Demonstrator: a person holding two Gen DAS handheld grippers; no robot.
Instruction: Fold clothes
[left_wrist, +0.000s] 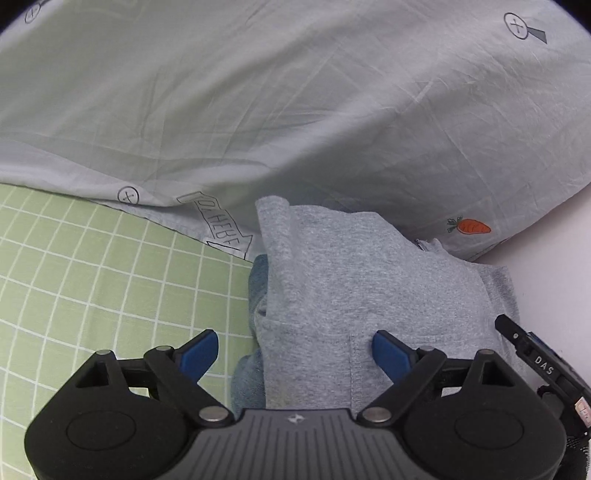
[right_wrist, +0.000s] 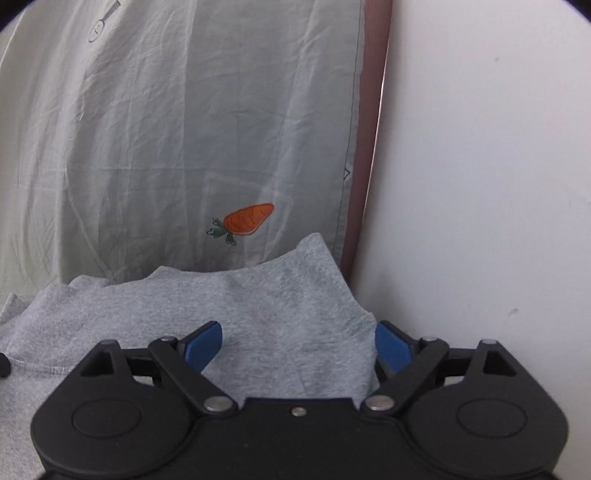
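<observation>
The left gripper (left_wrist: 295, 352) stands wide open, its blue pads (left_wrist: 199, 350) spread far apart and clamping nothing. Between and just ahead of them lies the grey garment (left_wrist: 332, 280), bunched and partly folded; the right-hand pad sits on or just over the cloth near a stitched seam — whether it touches cannot be told — while the other pad hangs over the green checked sheet (left_wrist: 92, 277). A blue piece of clothing (left_wrist: 255, 280) peeks out from under the garment's left edge. Beyond lies a pale pillow (left_wrist: 258, 110) with a carrot print (left_wrist: 471, 226).

The right gripper (right_wrist: 297, 345) is likewise spread wide and holds nothing — the grey garment (right_wrist: 221, 306) fills the gap between its pads (right_wrist: 203, 343) and stretches ahead and to its left. The pillow (right_wrist: 184, 129) stands straight ahead, a white wall (right_wrist: 480, 184) to the right.
</observation>
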